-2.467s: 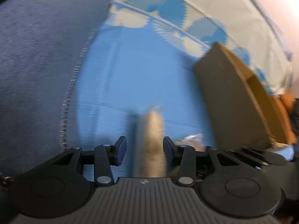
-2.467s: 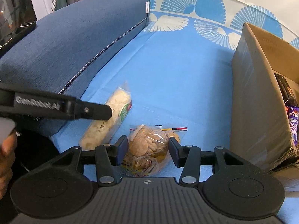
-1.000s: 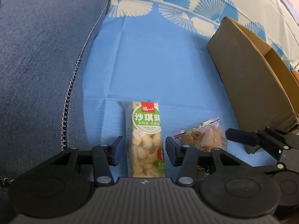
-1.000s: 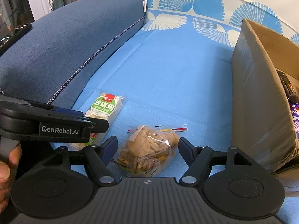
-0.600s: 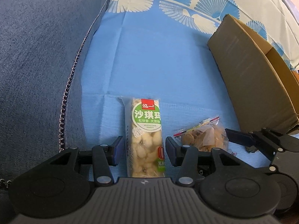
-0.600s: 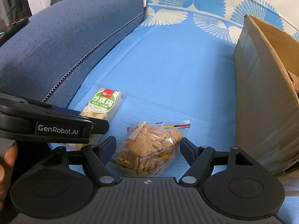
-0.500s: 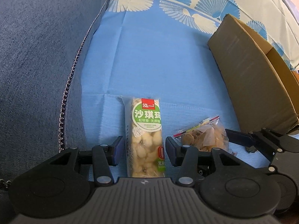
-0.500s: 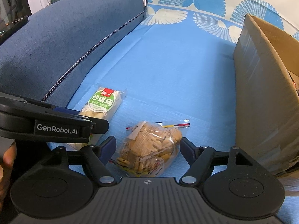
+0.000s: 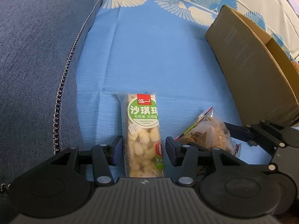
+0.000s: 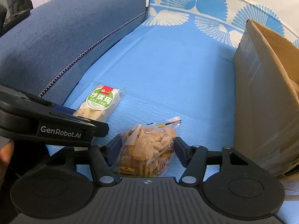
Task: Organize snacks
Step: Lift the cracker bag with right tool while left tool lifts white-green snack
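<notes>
So far both loose snacks lie outside the cardboard box [image 10: 261,97], on the blue sheet [image 10: 168,71] near its front edge. The right gripper [image 10: 147,147] has just been closing, and its jaws now press the sides of the bag of crackers [image 10: 147,145]. The left gripper [image 9: 143,147] straddles the green-labelled snack bar [image 9: 143,130], jaws apart and not quite touching it. Neither pack looks lifted yet; carrying both to the box at the sheet's right side seems to remain.

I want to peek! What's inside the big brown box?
Only the cardboard box's outer wall and a strip of bare inner wall show. Its wall hides whatever lies inside, so I cannot tell.
</notes>
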Tool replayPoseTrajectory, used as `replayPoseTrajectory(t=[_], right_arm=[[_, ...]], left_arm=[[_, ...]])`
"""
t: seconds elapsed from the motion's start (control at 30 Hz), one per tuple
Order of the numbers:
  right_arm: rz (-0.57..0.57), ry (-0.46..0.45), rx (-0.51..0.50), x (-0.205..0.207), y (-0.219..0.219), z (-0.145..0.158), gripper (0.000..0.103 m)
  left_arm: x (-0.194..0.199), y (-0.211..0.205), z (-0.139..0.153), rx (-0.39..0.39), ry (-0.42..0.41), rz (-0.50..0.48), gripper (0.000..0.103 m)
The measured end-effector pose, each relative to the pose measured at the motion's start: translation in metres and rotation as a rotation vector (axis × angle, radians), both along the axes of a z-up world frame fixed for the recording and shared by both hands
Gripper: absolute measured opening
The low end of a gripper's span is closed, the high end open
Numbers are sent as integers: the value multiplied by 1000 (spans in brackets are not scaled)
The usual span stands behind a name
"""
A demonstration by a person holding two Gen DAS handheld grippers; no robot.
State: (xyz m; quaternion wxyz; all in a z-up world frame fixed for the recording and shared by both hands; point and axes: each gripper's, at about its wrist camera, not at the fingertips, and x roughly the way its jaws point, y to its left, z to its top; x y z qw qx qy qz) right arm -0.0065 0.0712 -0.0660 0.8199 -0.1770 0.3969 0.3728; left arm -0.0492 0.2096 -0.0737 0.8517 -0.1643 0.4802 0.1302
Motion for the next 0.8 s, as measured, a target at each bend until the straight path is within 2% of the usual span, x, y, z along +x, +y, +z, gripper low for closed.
replayPoseTrajectory(t=[0.13,0.2,0.33,0.8], right_arm=[[17,-29,-11,-3,1,1,57],[23,-43,-15,-5,1,1,56],[17,-53,0,-6,-1,5,55],[62,-178,125,-17,-17,39,54]], left_arm=[[2,0,0,7,1,-1,52],[1,-2,-1,11,0,0,45],[-1,-2,1,11,-16,9,40],[-31,7,24,19,-239,93,40]])
